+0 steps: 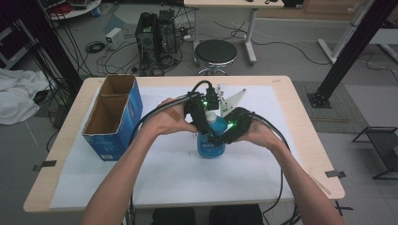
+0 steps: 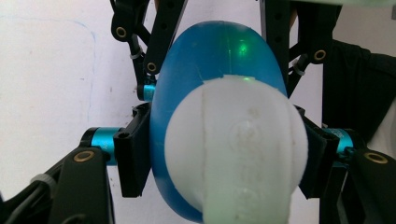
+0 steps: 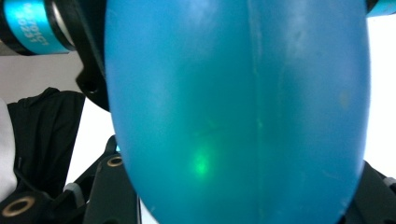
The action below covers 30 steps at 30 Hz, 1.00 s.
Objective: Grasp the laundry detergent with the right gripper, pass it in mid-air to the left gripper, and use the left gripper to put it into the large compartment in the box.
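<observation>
So both grippers are on the same thing here: a blue bottle (image 1: 210, 143) with a white cap (image 1: 212, 116), standing upright on the white sheet (image 1: 173, 173) about mid-table. In the left gripper view the white cap (image 2: 236, 149) sits right between the two black jaws, and the pads look pressed against its sides, so the left gripper (image 1: 202, 123) is clamped on the cap from above. The blue body (image 2: 212, 51) runs away behind it.

The right gripper (image 1: 230, 132) has the bottle's body. In the right gripper view the blue plastic (image 3: 233, 112) sits squarely between its jaws, so close that I can't actually see the pads touching, but the jaws are squeezed in as far as they go on it.

Writing-wise: there's white lettering on the bottle's front in the high view, too blurry to read. One turquoise fitting (image 3: 30, 25) on a gripper has small print I can't make out either.

Further out, a blue cardboard box (image 1: 114, 117) with two open compartments stands at the table's left side, well apart from the bottle.
</observation>
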Each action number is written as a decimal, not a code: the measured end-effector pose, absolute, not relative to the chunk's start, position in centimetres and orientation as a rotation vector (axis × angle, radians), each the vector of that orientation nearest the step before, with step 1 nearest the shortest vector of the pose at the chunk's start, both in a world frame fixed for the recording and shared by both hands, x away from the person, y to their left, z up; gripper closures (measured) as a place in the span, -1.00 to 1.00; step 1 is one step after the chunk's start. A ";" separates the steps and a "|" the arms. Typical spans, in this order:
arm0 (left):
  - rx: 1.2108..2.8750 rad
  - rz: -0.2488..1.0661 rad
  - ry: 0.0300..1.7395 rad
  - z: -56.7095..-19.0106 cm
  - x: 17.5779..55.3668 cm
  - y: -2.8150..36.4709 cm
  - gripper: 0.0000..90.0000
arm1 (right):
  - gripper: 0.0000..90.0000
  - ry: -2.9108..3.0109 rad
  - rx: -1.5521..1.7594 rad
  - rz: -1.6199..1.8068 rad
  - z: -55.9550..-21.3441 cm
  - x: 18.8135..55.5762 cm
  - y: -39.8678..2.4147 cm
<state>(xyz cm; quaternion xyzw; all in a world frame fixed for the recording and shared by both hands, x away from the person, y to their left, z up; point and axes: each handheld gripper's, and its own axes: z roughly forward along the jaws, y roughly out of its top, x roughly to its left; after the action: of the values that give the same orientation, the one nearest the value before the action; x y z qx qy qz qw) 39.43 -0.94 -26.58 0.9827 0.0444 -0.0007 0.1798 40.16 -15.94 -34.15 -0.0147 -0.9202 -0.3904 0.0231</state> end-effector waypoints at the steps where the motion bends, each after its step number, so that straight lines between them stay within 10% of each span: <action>1: 2.778 -0.003 0.122 -26.6 39.4 -0.9 -0.24 | -0.01 -2.860 -0.019 -1.206 -34.2 40.3 -16.0; 30: 2.774 0.031 0.092 -26.6 39.2 -1.0 -0.15 | -0.01 -2.796 -0.114 -1.201 -34.0 39.6 -15.9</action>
<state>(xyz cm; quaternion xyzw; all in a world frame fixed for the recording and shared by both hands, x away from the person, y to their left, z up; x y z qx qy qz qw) 39.20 -0.99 -26.64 0.9827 0.0326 0.0111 0.1818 39.57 -15.88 -33.99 -0.0373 -0.9171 -0.3940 0.0484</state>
